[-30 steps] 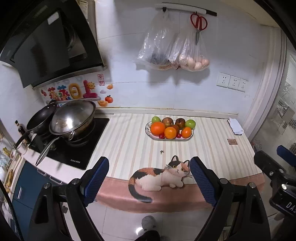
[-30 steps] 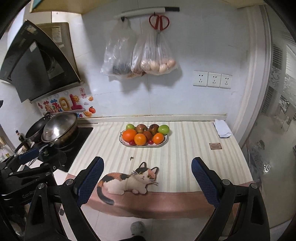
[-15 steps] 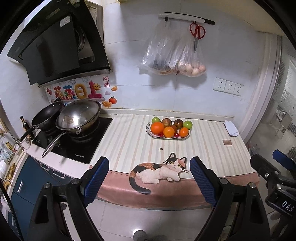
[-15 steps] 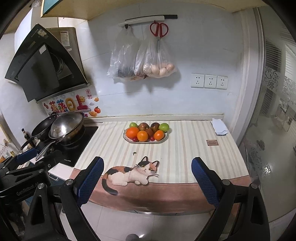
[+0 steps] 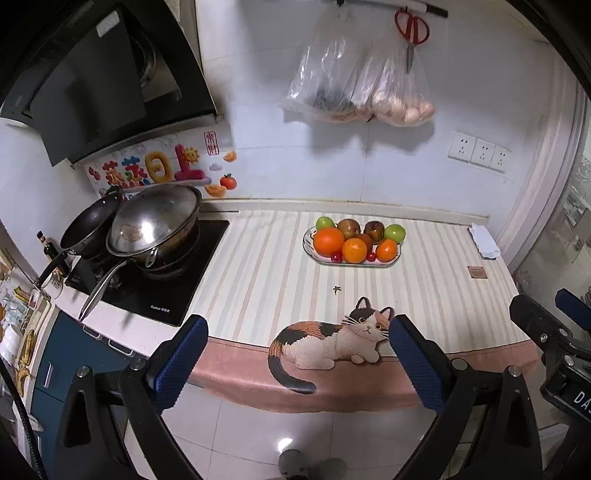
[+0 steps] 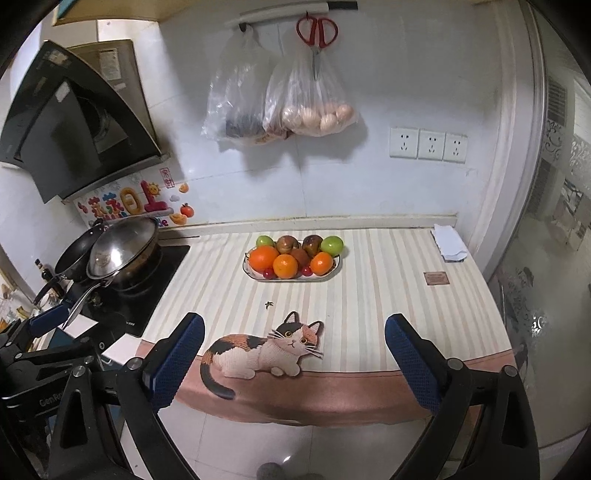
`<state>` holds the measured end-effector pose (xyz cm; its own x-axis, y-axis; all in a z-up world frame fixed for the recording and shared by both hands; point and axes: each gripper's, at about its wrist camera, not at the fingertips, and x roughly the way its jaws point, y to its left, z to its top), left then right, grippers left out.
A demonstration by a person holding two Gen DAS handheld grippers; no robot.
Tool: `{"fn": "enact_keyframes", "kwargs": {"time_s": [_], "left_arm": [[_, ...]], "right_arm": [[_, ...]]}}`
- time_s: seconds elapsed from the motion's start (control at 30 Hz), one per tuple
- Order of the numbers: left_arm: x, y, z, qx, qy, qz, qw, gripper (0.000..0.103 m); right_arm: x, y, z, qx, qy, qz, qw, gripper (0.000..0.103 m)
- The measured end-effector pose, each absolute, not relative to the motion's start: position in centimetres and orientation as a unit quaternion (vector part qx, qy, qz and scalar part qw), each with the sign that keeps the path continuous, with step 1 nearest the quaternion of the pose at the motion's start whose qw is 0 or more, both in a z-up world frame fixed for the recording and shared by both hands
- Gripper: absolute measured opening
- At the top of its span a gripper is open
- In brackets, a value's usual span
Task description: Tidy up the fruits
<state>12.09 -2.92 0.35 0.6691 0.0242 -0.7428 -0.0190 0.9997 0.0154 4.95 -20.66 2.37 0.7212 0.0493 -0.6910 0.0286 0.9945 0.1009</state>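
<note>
An oval white plate (image 5: 394, 261) (image 6: 335, 268) sits at the back of the striped counter, piled with oranges (image 5: 328, 242) (image 6: 263, 258), green apples (image 5: 395, 233) (image 6: 331, 244), brown fruits (image 5: 348, 228) (image 6: 287, 243) and small red cherries (image 5: 336, 257). My left gripper (image 5: 297, 354) is open and empty, held off the counter's front edge, far from the plate. My right gripper (image 6: 294, 350) is open and empty too, also in front of the counter. Each gripper shows at the edge of the other's view.
A striped mat with a cat picture (image 5: 332, 341) (image 6: 266, 349) covers the counter. A stove with a steel wok (image 5: 155, 221) (image 6: 122, 247) and a black pan stands left. Bags and red scissors (image 6: 317, 31) hang on the wall. A folded cloth (image 6: 448, 243) lies right.
Both grippers have pulled back and risen from the counter over the second, so the plate looks smaller and more of the wall and floor shows. Both stayed open.
</note>
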Motion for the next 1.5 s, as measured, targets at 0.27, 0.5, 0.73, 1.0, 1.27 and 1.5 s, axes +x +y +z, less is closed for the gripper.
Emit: {"fn": "enact_keyframes", "kwargs": {"time_s": [0.27,0.5,0.73,1.0,1.27,1.5], "left_arm": [[14.8,-2.4,-0.6,0.014,0.414,0.017,0.910,0.100],[16.8,-1.8,-1.8,0.014,0.430,0.018,0.903,0.101],[17.7,-1.4,-2.5,0.010,0.436,0.015,0.900,0.101],[18.3,-1.2,-2.6,0.012,0.436,0.013,0.900,0.100],[18.6,-1.0,-2.6,0.013,0.434,0.012,0.901,0.101],[18.7,-0.5,-2.7,0.015,0.433,0.013,0.901,0.101]], "right_arm": [[8.7,-20.5,0.7,0.053,0.392,-0.007,0.918,0.100],[11.0,-20.0,-1.6,0.055,0.415,-0.012,0.908,0.100],[12.0,-19.3,-3.3,0.049,0.430,-0.018,0.901,0.100],[12.5,-19.0,-3.5,0.045,0.429,-0.021,0.902,0.100],[12.7,-19.0,-3.7,0.052,0.430,-0.029,0.901,0.100],[12.6,-19.1,-3.8,0.052,0.431,-0.032,0.900,0.100]]}}
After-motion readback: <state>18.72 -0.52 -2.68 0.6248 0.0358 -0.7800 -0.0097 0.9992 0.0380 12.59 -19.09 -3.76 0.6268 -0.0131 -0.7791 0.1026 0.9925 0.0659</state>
